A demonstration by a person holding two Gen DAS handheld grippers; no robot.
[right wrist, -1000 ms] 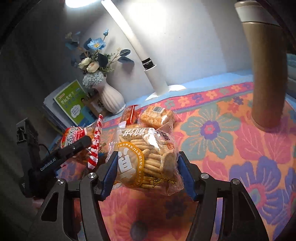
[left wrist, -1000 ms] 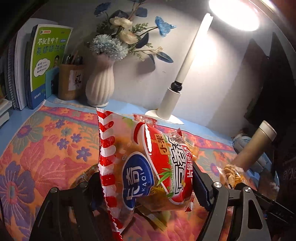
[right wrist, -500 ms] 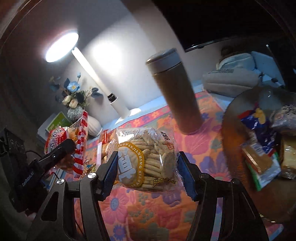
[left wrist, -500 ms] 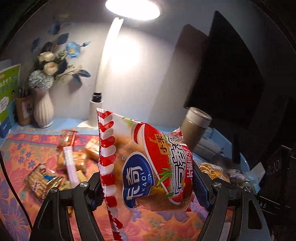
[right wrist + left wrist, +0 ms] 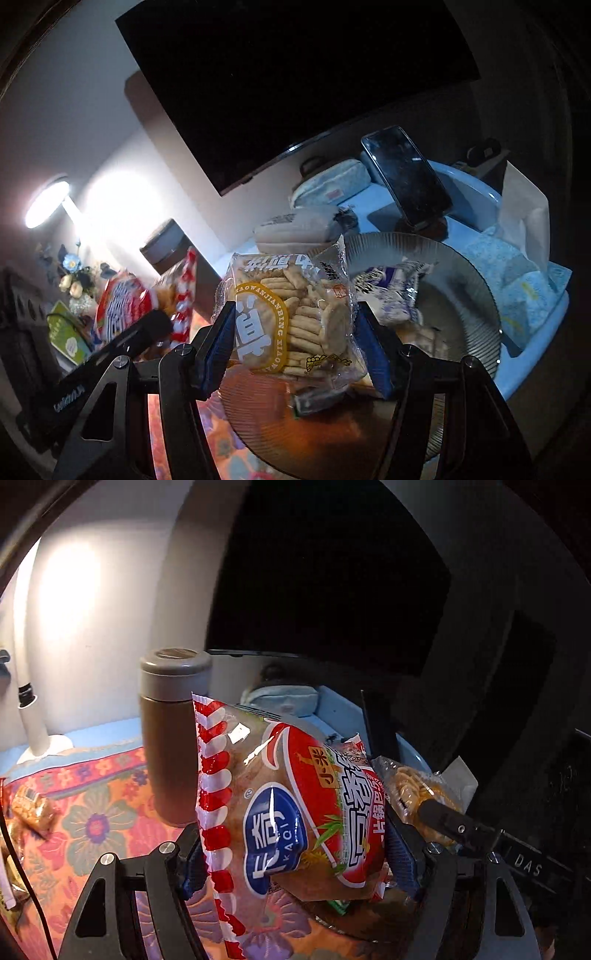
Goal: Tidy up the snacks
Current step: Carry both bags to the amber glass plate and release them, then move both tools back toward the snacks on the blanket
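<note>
My left gripper (image 5: 291, 853) is shut on a red and white snack bag with a blue oval logo (image 5: 295, 812), held up in the air beside a brown flask (image 5: 170, 738). My right gripper (image 5: 295, 347) is shut on a clear bag of small biscuits with a yellow ring label (image 5: 295, 314), hanging over a ribbed round glass plate (image 5: 476, 280). The plate holds a purple and white packet (image 5: 388, 291) and a dark wrapped piece (image 5: 317, 398). In the right wrist view the left gripper and its red bag (image 5: 122, 310) show at the left.
A dark monitor (image 5: 295, 74) stands behind. A phone (image 5: 406, 177) leans near a blue tray (image 5: 535, 332) with tissue packs (image 5: 524, 291). A lit desk lamp (image 5: 46, 201), a flower vase (image 5: 74, 284) and loose snacks on the flowered cloth (image 5: 33, 808) lie to the left.
Both grippers have swung right with their bags, away from the vase and lamp. The glass plate has come under the right gripper; the flask now stands close behind the left bag.
</note>
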